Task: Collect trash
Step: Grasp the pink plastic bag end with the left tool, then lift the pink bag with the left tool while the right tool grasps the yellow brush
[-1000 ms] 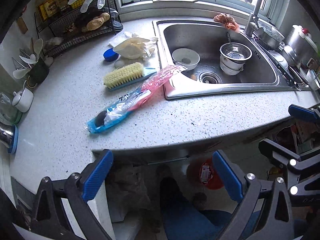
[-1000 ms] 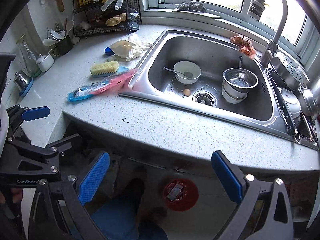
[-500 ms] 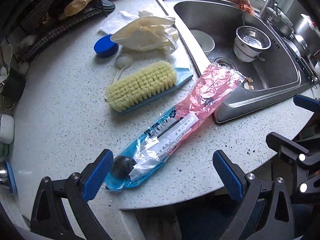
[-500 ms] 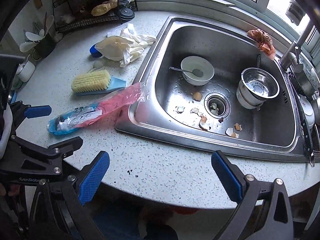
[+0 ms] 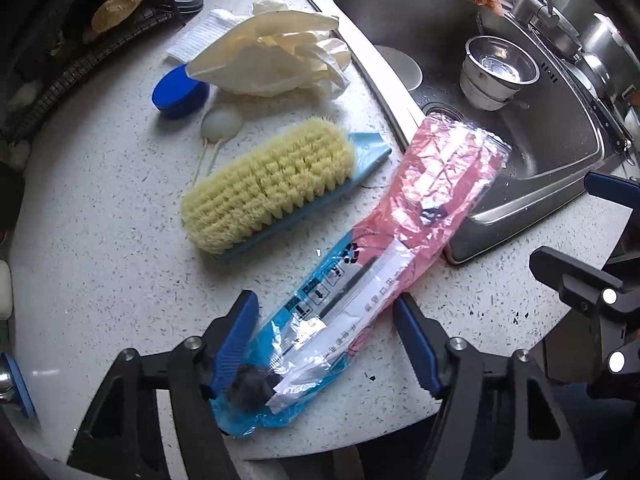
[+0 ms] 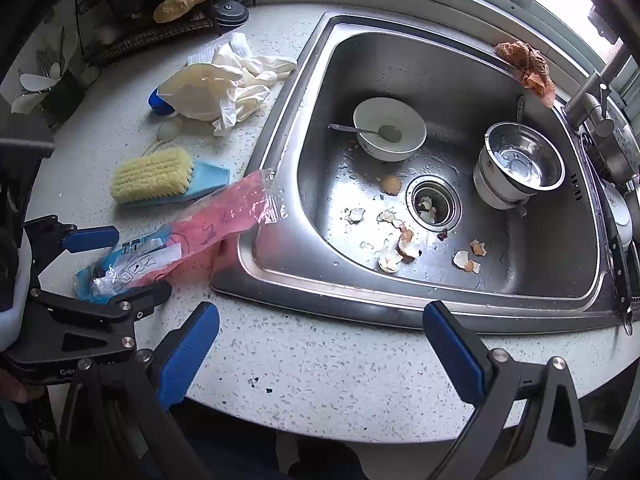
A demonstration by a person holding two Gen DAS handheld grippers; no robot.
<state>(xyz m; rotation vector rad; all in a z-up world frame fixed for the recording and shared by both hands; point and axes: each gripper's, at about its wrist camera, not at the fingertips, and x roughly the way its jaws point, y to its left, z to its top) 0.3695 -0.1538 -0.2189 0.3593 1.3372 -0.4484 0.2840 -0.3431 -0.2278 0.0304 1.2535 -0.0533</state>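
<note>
The left gripper (image 5: 326, 334) is closing its jaws around the blue end of the plastic wrapper (image 5: 372, 264) lying on the countertop (image 5: 100, 272), its pink end overhanging the sink (image 6: 520, 292). The right gripper (image 6: 320, 344) hovers with fingers spread, empty.

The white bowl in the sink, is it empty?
Nearly empty: the white ceramic bowl stands upright holding only a metal spoon and a dark smear.

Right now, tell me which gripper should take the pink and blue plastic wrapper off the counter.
Left. The left gripper already straddles the wrapper, its jaws closing around the blue end. The right gripper hangs open over bare counter near the sink, with nothing between its fingers.
</note>
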